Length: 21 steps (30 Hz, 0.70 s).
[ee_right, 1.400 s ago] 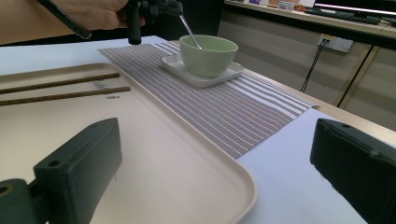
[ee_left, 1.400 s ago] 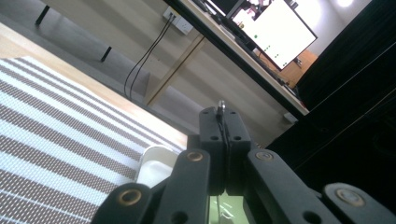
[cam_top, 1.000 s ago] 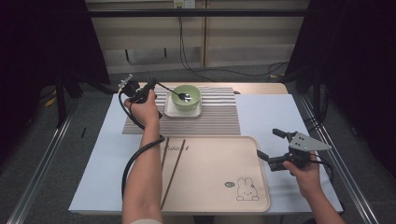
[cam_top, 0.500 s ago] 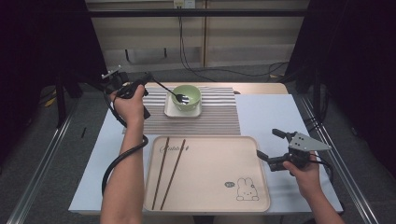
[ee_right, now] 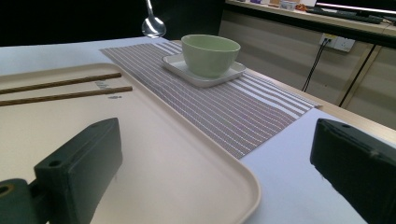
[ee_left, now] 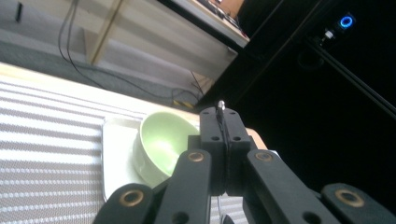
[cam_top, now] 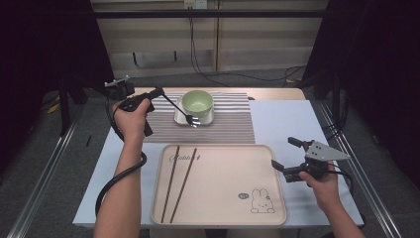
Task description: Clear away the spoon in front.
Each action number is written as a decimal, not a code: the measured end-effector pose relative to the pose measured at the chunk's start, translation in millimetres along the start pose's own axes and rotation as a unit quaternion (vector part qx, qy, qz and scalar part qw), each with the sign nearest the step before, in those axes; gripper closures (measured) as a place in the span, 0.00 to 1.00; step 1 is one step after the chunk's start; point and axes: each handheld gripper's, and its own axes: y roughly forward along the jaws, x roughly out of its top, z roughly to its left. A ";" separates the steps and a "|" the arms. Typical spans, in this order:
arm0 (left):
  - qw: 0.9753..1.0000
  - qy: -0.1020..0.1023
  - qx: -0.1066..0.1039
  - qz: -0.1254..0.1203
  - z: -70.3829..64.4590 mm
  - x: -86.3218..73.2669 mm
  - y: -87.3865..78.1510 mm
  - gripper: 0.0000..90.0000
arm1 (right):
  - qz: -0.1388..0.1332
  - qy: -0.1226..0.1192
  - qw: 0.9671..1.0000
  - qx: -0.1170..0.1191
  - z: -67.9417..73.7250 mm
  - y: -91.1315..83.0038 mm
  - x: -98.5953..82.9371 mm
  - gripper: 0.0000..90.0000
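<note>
left gripper [cam_top: 157, 92] is hanging above the tabletop [cam_top: 282, 119], w/ its fingers [ee_left: 219, 135] pressing together on the handle of a spoon [cam_top: 181, 110]. the spoon is slanting down & away from those fingers; its bowl end is hovering just past the near left corner of the white square plate [cam_top: 179, 118], over the striped mat [cam_top: 233, 130]. can't tell if the spoon tip is touching anything. in the left gripper view the thin handle is sitting clamped in the seam btw the two black fingers, and the green bowl [ee_left: 159, 149] is lying just beyond & left of them, on the plate [ee_left: 114, 158]. bowl looks empty inside.

right gripper [cam_top: 287, 157] is resting low at the right edge of the beige tray [cam_top: 223, 208], fingers [ee_right: 79, 163] spreading wide apart w/ nothing btw them. in the right gripper view, the tray rim [ee_right: 233, 172] is running btw the two fingers, the mat [ee_right: 243, 116] is lying beyond, and the bowl [ee_right: 210, 53] on its plate [ee_right: 205, 74] is sitting well ahead. the spoon's shiny bowl [ee_right: 153, 25] is hanging in the air, ahead & left, apart from the green bowl.

two brown chopsticks [cam_top: 178, 183] are lying side by side on the left part of the tray, well apart from the right fingers, nearer the left forearm. a rabbit print [cam_top: 261, 201] is sitting on the tray corner near the right fingers.
</note>
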 end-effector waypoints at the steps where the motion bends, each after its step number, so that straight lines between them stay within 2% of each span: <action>1: 1.000 0.002 0.003 0.004 0.5 -1.2 -0.2 1.00 | 0.000 -0.001 1.000 0.000 -0.2 -0.1 0.0 0.02; 3: 1.000 0.001 -0.003 0.017 1.8 -3.5 -0.4 1.00 | 0.001 -0.001 1.000 0.001 -0.3 -0.4 0.1 0.02; 7: 1.000 0.000 -0.010 0.027 0.8 -7.3 0.5 1.00 | 0.001 -0.001 1.000 0.000 -0.1 0.0 -0.1 0.02; 12: 0.999 0.007 -0.014 0.047 0.1 -11.7 0.9 1.00 | 0.002 -0.002 1.000 -0.001 -0.2 -0.4 -0.1 0.02; 13: 0.998 0.007 -0.021 0.054 0.4 -12.9 0.8 1.00 | 0.002 -0.001 1.000 0.000 -0.3 -0.5 -0.1 0.02; 16: 0.998 0.012 -0.020 0.066 -0.4 -17.1 0.4 1.00 | 0.001 0.000 1.000 -0.001 0.0 -0.3 0.0 0.02; 21: 0.996 0.010 -0.030 0.085 -0.3 -24.1 -1.9 1.00 | 0.001 0.000 1.000 -0.001 0.0 -0.2 0.0 0.02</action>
